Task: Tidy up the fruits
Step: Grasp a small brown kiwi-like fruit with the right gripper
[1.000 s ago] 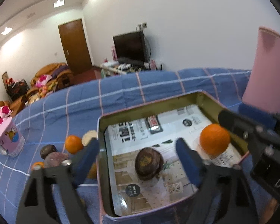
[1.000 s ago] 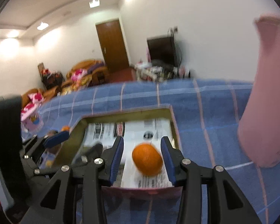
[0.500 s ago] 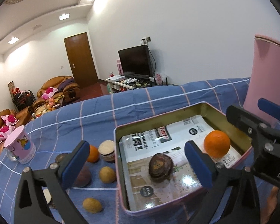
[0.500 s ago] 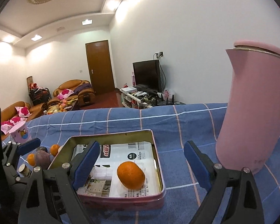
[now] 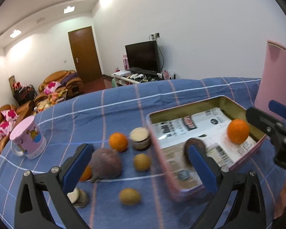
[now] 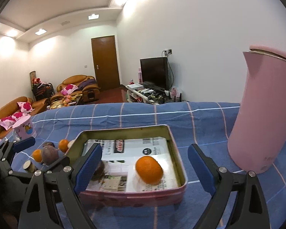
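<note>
- My left gripper (image 5: 141,164) has its jaws spread wide after just opening, gripping nothing, above loose fruit on the blue plaid cloth (image 5: 124,105).
- My right gripper (image 6: 145,164) has also just opened; its jaws hold nothing.
- An orange (image 6: 148,169) and a dark passion fruit (image 6: 99,169) lie inside the pink tin (image 6: 135,195).
- A pink kettle (image 6: 265,118) stands right of the tin.

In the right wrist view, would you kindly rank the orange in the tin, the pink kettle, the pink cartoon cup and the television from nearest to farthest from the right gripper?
1. The orange, in the tin just ahead of the open right gripper.
2. The pink kettle, upright on the right.
3. The pink cartoon cup, far left on the blue cloth.
4. The television, across the room by the wall.
</note>
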The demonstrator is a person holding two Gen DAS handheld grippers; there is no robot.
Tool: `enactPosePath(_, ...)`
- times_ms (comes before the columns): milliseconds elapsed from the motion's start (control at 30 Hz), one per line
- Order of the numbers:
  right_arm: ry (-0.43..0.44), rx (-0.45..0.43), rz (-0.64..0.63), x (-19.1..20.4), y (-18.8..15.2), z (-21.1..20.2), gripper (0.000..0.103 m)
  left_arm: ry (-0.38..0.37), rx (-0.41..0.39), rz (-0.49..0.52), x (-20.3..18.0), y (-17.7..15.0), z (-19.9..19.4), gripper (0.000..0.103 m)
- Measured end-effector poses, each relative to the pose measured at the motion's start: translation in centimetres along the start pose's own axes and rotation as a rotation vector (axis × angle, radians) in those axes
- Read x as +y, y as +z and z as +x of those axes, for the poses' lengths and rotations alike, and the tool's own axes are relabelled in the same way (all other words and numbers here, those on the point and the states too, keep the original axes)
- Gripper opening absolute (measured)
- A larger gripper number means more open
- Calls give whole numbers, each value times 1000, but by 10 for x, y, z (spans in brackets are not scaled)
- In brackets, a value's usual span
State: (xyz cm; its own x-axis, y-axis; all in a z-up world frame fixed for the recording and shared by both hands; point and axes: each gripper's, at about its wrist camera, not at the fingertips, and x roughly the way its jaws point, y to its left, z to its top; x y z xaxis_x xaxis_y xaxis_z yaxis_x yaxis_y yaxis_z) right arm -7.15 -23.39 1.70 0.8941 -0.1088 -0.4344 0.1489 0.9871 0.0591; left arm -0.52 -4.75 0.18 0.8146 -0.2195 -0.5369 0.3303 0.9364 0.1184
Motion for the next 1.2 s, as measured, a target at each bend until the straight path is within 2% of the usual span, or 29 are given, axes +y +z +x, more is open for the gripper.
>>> enactPosePath(200,69,14,-52,29,-4,-7,91,33,25,-31,46,-11,1,103)
enactPosePath(233,79,17,-65,35,-6,-7,89,39,33,-27,53,-14,2,103)
enactPosePath(300,109,31,-94,50,-8,-8,77,36,48,-32,65,-18,2,103)
enactPosePath(400,157,67,-121,68,-14,-5,65,15,76,-80,86,-23,4,103)
enactPosePath(567,208,84,-168,98,-19,-6,63,-44,139,-73,103,-32,9,103)
enactPosePath(667,258,100,-182,115,-23,-7,63,-26,153,-76,114,-33,9,103)
enactPosePath(767,309,128,-231,139,-28,-6,53,-12,122,-149,141,-30,1,103)
enactPosePath(967,346,206,-298,173,-35,11,51,67,116,-267,183,-35,0,103)
enactPosePath(1067,336,254,-316,183,-35,25,49,65,127,-283,190,-37,3,103)
enactPosePath(1133,339,299,-324,188,-38,33,41,57,123,-275,189,-37,2,103)
enactPosePath(1200,326,343,-330,191,-41,42,40,47,117,-264,186,-36,1,103)
